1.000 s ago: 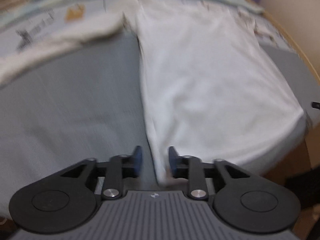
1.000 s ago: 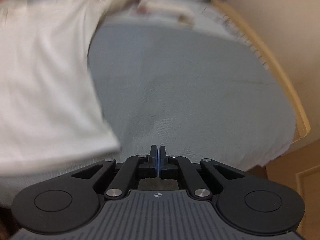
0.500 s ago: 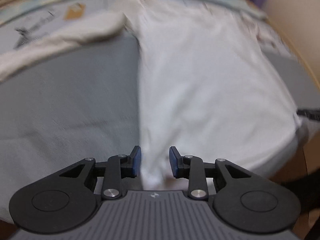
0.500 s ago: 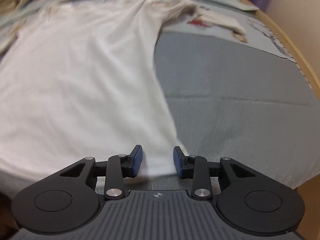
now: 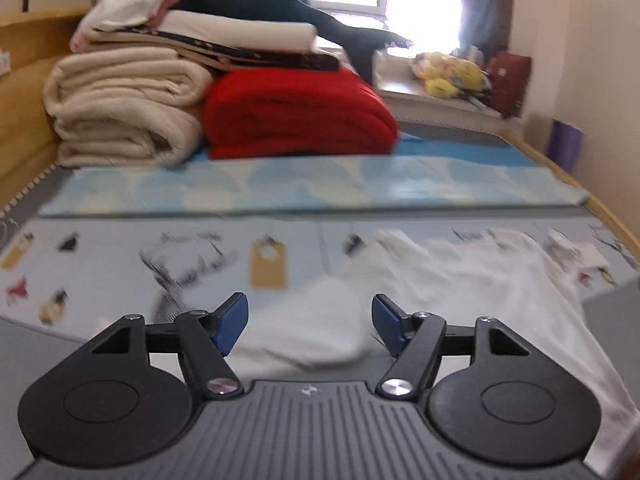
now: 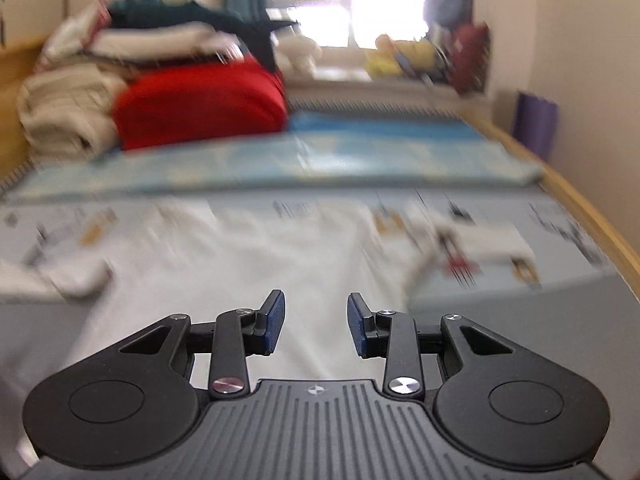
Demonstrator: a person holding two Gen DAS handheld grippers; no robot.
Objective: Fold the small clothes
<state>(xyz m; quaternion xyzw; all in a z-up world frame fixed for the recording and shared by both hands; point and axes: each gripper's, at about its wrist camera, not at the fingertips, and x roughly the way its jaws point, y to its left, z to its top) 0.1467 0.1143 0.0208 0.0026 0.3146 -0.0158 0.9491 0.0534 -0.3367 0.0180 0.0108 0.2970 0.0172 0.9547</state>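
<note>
My left gripper [image 5: 310,322] is released, its blue fingers [image 5: 230,322] spread wide with nothing between them, and my right gripper [image 6: 316,322] is likewise released and empty. The white shirt [image 6: 240,256] lies spread on the bed [image 6: 560,320], its body running back from the near edge; in the left wrist view the near sleeve [image 5: 320,332] lies just past my open fingers, and in the right wrist view the other sleeve [image 6: 472,240] reaches toward the bed's right edge. I judge the folding barely begun: the shirt looks laid out but no fold is made yet, so this is the reach for a first hold. Next I would need to lower my left fingers onto the sleeve cuff and close on a single layer, my right taking the shirt's matching side, then carry both inward. No containers are in sight; at the bed's far end sit a red blanket [image 5: 296,116] and cream blankets [image 5: 120,108], with folded clothes [image 5: 224,28] stacked on top.
</note>
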